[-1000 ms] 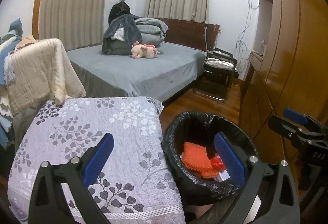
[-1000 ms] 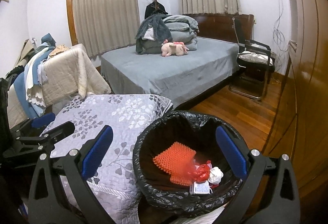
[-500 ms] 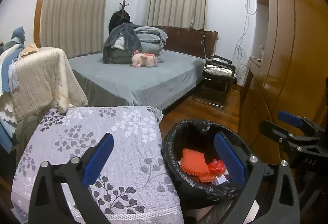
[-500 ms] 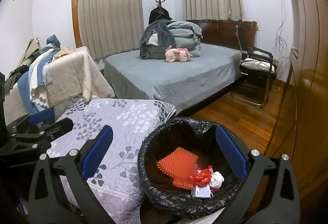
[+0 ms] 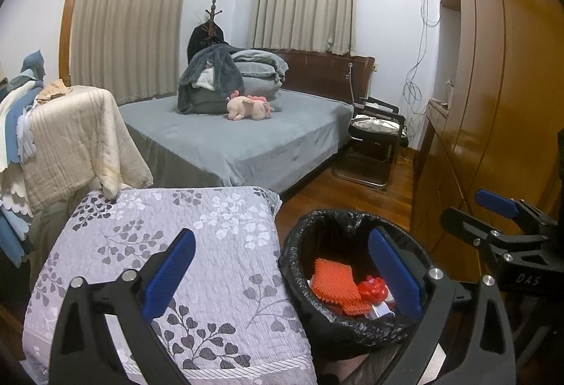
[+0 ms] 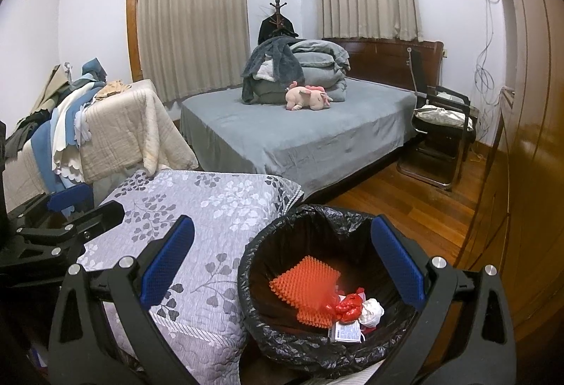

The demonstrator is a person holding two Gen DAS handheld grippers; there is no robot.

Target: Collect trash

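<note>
Both claws are spread wide and hold nothing. The left gripper sits over the seam between the quilt and the bin; the right gripper hangs near the same spot, a little further right, so the bin's mouth falls mostly between its blue pads.

The bin, lined with a black bag, stands on the floor at the quilt's right edge, touching or just beside it. In it lie the trash already gathered: an orange mat, a red wrapper, a white wad and a small printed packet — all low in the bag.

No loose trash shows on the quilt, the bed or the floor, so the collecting looks done or nearly so. If the bag is to be taken next, its rim is the target: it lies below and just ahead of both claws, and the right one is better centred on it. The rim is a ring with no long axis — either near edge would serve.
</note>
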